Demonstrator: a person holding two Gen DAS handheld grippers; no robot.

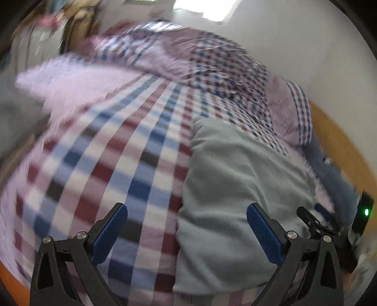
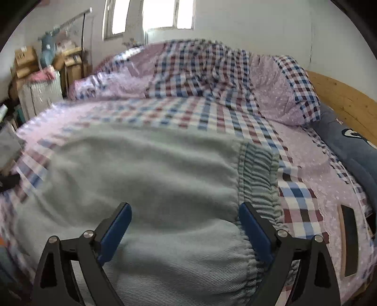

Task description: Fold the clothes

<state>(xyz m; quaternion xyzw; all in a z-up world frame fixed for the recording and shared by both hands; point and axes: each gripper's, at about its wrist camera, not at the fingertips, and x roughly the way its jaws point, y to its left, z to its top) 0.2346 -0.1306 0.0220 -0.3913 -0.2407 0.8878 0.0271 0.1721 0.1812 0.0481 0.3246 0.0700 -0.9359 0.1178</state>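
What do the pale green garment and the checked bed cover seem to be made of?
The pale green garment looks like a soft knit or twill cotton, matte; fine diagonal ribs show, and its gathered waistband suggests elastic inside. The checked bed cover looks like thin woven cotton, matte, with a printed or woven check; blur leaves this open. Both grippers, left and right, stand open.

A bed with a checked sheet [image 2: 212, 117] and bunched quilt [image 2: 200, 70] — wooden headboard [image 2: 341, 98], blue pillow [image 2: 348, 146], boxes [image 2: 26, 61], bright window [image 2: 150, 16].

Both wrist views look closely down across the bed [image 2: 212, 122], sharing the grey garment [image 2: 153, 179], left blurred.
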